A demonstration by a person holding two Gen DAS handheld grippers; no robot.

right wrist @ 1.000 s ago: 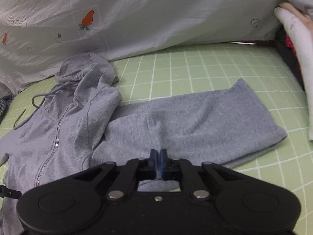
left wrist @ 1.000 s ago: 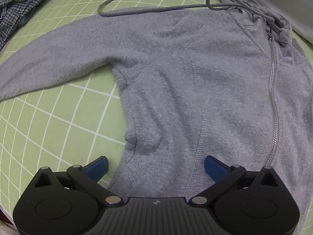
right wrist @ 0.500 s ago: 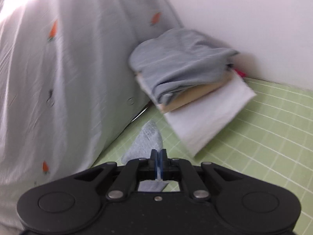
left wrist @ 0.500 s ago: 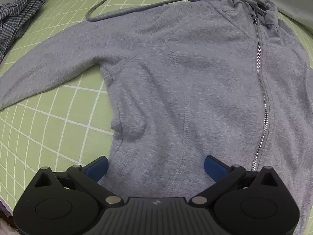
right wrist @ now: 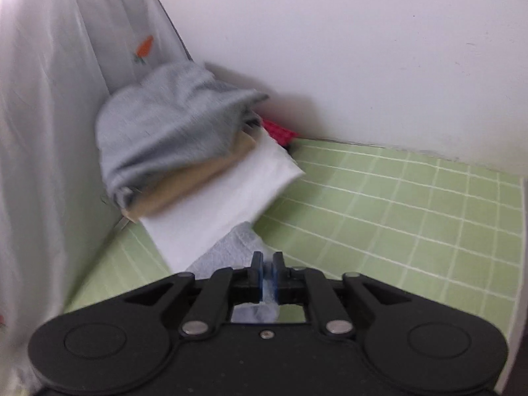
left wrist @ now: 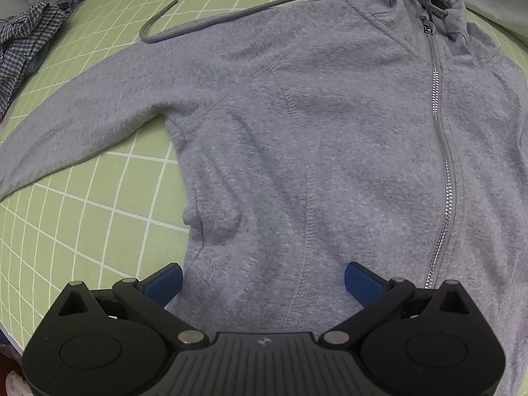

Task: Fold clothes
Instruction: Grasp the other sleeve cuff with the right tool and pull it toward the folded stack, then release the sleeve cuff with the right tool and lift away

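Observation:
A grey zip hoodie (left wrist: 313, 138) lies flat on the green grid mat (left wrist: 82, 224), zipper (left wrist: 440, 151) running down its right side and one sleeve (left wrist: 82, 125) stretched out to the left. My left gripper (left wrist: 263, 279) is open, its blue fingertips (left wrist: 165, 279) low over the hoodie's bottom hem. My right gripper (right wrist: 268, 265) is shut on a piece of the grey hoodie sleeve (right wrist: 231, 247) and holds it lifted over the mat (right wrist: 396, 217), facing the stack of clothes.
A checked shirt (left wrist: 23, 43) lies at the mat's far left. The hoodie's drawstring (left wrist: 211, 19) trails over the mat. A stack of folded clothes (right wrist: 184, 151) leans by the white wall (right wrist: 330, 49). A carrot-print sheet (right wrist: 49, 132) hangs on the left.
My right gripper has swung right and up with the sleeve, from facing the hoodie to facing the folded stack and wall. My left gripper has drawn back slightly along the hoodie's hem.

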